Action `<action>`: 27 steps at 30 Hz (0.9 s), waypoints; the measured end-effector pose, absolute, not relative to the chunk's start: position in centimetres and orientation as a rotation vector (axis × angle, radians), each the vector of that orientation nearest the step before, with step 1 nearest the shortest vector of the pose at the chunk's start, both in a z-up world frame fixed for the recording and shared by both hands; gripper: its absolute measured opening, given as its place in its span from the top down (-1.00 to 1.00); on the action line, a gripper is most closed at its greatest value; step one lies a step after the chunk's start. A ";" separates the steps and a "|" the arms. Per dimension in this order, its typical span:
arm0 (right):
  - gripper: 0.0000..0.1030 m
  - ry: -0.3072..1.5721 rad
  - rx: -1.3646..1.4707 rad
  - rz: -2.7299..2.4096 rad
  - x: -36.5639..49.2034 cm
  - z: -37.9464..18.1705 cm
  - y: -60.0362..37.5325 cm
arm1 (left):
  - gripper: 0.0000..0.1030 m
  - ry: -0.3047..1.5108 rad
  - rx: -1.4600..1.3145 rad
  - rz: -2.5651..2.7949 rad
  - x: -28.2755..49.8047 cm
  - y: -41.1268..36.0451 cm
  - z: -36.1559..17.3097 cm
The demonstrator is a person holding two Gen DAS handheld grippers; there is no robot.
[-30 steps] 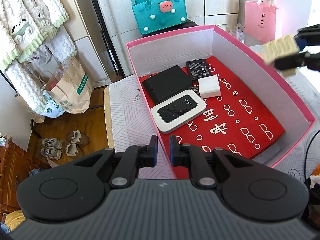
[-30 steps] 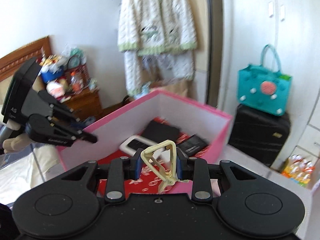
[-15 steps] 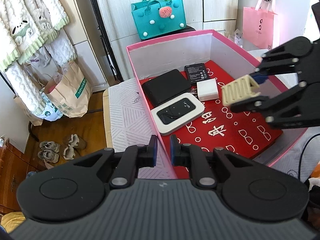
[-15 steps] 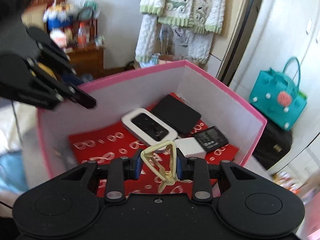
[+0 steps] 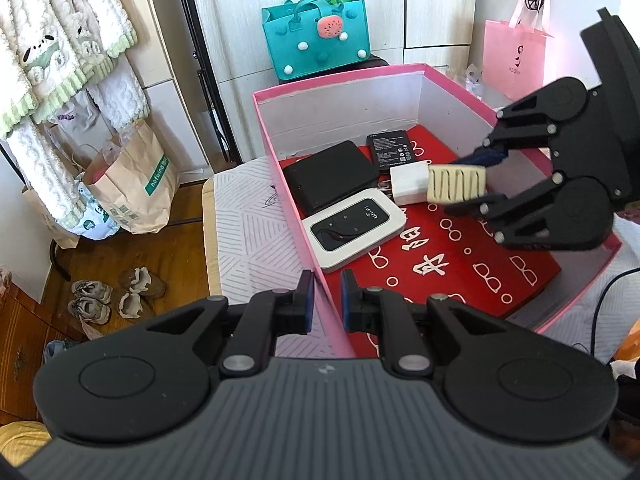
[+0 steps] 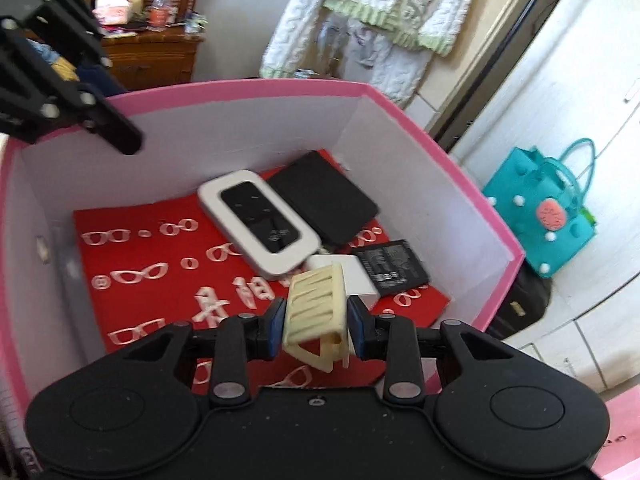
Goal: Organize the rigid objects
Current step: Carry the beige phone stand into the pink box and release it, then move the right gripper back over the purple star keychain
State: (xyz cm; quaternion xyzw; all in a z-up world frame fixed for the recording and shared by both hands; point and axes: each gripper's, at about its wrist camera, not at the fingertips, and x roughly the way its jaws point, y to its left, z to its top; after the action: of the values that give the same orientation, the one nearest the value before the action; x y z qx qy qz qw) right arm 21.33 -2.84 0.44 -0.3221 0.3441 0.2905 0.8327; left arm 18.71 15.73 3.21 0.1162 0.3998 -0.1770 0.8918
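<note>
A pink box with a red printed floor holds a white pocket router, a black case, a black battery and a white charger. My left gripper is shut on the box's near left wall. My right gripper hangs inside the box just above the charger, and its jaws are opening. Between them a cream ribbed hair clip tips over, with a small gap at the right pad. Seen from the left wrist, the clip lies level between the right gripper's fingers.
The box rests on a white patterned bed cover. Behind it stand a teal bag and a pink paper bag. Brown paper bags and shoes are on the wooden floor at left. A black cable lies at right.
The right gripper came in over the box's right wall and sank toward the charger. The clip turned between its jaws from end-on to ribbed face up. The left gripper kept still.
</note>
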 end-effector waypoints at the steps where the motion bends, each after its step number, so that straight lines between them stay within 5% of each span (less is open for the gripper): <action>1: 0.20 0.738 -0.668 0.628 21.2 0.5 -2.9 | 0.76 0.829 0.238 -0.367 18.7 15.8 3.2; 9: 0.17 0.732 -0.607 0.651 20.2 1.1 -4.1 | 0.76 0.830 0.225 -0.364 18.7 15.9 3.2; 11: 0.60 0.726 -0.611 0.658 20.0 1.1 -4.3 | 0.76 0.831 0.224 -0.365 18.8 15.9 3.2; 13: 0.71 0.689 -0.639 0.626 19.6 1.1 -4.5 | 0.76 0.831 0.222 -0.364 18.8 16.0 3.3; 19: 0.69 0.664 -0.542 0.622 19.5 2.5 -6.2 | 0.76 0.835 0.213 -0.361 18.8 16.1 3.3; 27: 0.24 0.535 -0.203 0.581 16.8 6.7 -13.5 | 0.76 0.840 0.185 -0.363 19.0 16.3 3.3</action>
State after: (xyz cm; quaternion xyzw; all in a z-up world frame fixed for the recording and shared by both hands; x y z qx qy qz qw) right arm 16.78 -13.51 6.71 -0.0989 0.2600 0.2824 0.9181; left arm 19.00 16.35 3.26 0.0892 0.4051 -0.1748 0.8930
